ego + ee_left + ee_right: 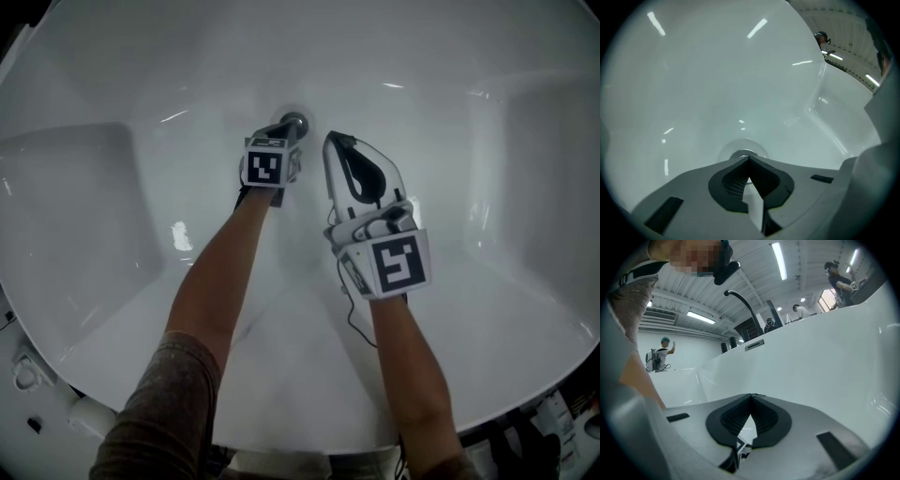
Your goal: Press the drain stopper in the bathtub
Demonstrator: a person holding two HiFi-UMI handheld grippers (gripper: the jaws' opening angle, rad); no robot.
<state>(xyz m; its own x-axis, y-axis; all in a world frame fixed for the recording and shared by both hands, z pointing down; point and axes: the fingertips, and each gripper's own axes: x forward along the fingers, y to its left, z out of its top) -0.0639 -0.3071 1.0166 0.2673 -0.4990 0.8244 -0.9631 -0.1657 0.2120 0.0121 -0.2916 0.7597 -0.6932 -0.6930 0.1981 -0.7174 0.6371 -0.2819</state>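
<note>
The left gripper point(285, 128), jaws pressed together at the chrome drain stopper point(296, 119) at the far end of the bathtub point(112, 187) floor, should be pushed straight down on its centre, with the closed, empty right gripper point(335, 141) held clear.

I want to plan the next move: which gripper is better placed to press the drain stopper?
Left. The left gripper, jaws together, has its tip right at the drain stopper. The right gripper, also shut, faces the bathtub wall, off to the side of the drain.

right gripper point(751, 396) | fingers point(732, 420) together, empty | bathtub wall point(825, 357) ahead
</note>
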